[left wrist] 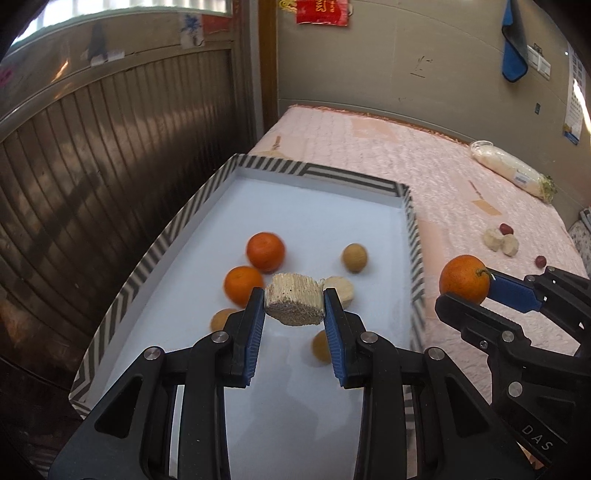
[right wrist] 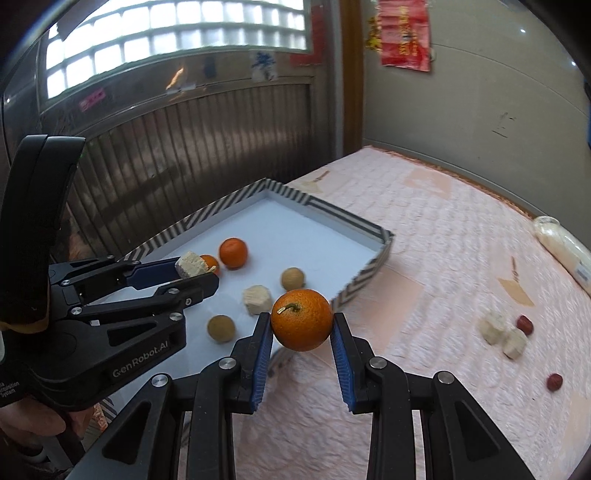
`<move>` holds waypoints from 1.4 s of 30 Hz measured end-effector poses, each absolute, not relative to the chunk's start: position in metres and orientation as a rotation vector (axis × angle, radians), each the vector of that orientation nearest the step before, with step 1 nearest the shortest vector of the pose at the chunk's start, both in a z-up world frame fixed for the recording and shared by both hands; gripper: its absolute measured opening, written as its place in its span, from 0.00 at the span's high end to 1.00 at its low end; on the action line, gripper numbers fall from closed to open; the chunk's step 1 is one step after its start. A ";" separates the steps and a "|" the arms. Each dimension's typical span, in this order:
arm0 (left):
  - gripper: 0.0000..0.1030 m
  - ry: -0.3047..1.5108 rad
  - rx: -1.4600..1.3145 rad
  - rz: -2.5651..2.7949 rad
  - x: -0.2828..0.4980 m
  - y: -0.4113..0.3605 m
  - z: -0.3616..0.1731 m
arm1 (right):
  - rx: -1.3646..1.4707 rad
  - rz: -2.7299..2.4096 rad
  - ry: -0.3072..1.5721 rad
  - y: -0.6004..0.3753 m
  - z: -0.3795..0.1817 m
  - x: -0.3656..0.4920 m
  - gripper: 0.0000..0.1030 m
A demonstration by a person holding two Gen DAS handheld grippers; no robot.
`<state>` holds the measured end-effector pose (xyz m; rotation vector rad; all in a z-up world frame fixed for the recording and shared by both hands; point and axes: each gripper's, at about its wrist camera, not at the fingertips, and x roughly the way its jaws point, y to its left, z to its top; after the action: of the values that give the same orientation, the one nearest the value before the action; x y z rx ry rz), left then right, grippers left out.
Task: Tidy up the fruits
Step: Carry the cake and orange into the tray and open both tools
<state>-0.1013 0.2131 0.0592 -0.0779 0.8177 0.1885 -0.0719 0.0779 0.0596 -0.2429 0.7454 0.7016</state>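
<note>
Ahead of the hand-held gripper lies a bed under a pink quilted cover. Beyond it stands a scuffed grey wall with a red hanging. To the left runs dark ribbed panelling, with daylight through glass blocks above.

Home bedroom, pink quilted bed against scuffed wall, red paper hanging, blue cloth, glass-block window
</note>
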 end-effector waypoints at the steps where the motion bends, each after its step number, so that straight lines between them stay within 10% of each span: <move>1: 0.70 0.822 -0.082 0.192 -0.102 0.216 0.058 | -0.249 0.706 0.748 0.081 0.058 -0.072 0.70; 42: 0.59 0.857 -0.118 0.237 -0.102 0.237 0.045 | -0.351 0.771 0.840 0.128 0.024 -0.054 0.70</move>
<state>-0.1020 0.2374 0.0449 -0.1183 0.8574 0.2371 -0.0542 0.1280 0.0245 -0.3507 0.8396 0.7713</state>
